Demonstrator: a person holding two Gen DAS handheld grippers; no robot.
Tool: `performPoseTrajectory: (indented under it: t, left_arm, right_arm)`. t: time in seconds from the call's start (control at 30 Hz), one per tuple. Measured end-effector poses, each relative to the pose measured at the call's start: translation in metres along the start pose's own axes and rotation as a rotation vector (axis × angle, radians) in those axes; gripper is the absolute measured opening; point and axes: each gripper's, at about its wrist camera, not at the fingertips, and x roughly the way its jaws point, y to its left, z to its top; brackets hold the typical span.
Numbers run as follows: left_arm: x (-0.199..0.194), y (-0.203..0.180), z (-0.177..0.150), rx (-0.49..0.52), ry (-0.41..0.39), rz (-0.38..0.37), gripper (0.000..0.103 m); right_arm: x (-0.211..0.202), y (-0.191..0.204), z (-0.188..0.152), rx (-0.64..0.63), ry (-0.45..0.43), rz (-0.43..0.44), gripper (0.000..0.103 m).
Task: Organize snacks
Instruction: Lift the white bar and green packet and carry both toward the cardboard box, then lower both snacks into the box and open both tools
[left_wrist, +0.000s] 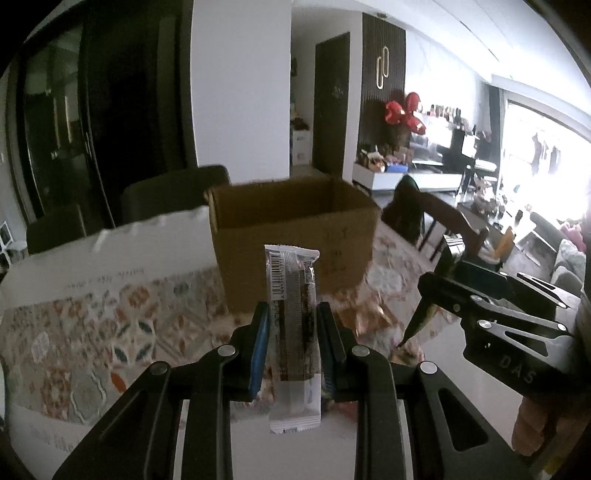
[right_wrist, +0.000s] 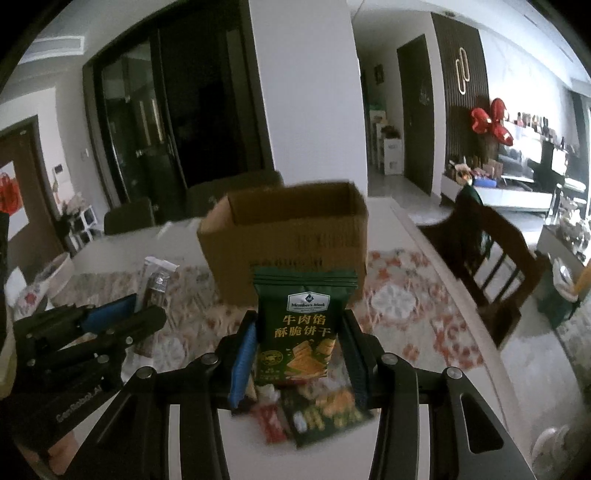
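Gripping one snack each, two grippers hang above the table: the left gripper (left_wrist: 291, 332) has its jaws closed on one long brown snack bar (left_wrist: 293, 325), which stands upright between the blue pads with its barcode end sticking up past the fingertips and its clear end hanging below. The right gripper (right_wrist: 299, 347) has its jaws clamped on one green cracker packet (right_wrist: 301, 332), upright between the fingers, its top edge above the tips. One open cardboard box (left_wrist: 291, 236) stands on the patterned tablecloth (left_wrist: 92, 350) at twelve o'clock from both grippers. At six o'clock under the right jaws lie one more green packet (right_wrist: 325, 413) and one red packet (right_wrist: 271, 424).
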Motion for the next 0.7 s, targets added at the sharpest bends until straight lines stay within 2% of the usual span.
performPoseTrajectory:
  t: [0.3,0.53,0.7]
  left_arm:
    - [0.018,0.013,0.047,-0.027,-0.034,0.002,0.026]
    - [0.045,0.025,0.082,-0.044,-0.041,0.014,0.026]
    - [0.071,0.033,0.103,-0.059,-0.018,0.012,0.026]
  right_arm:
    - [0.020,-0.003,0.051,-0.023,-0.077,0.025,0.045]
    - [0.053,-0.008,0.087,-0.027,-0.073,0.072,0.045]
    - [0.083,-0.013,0.110,-0.042,-0.043,0.091,0.045]
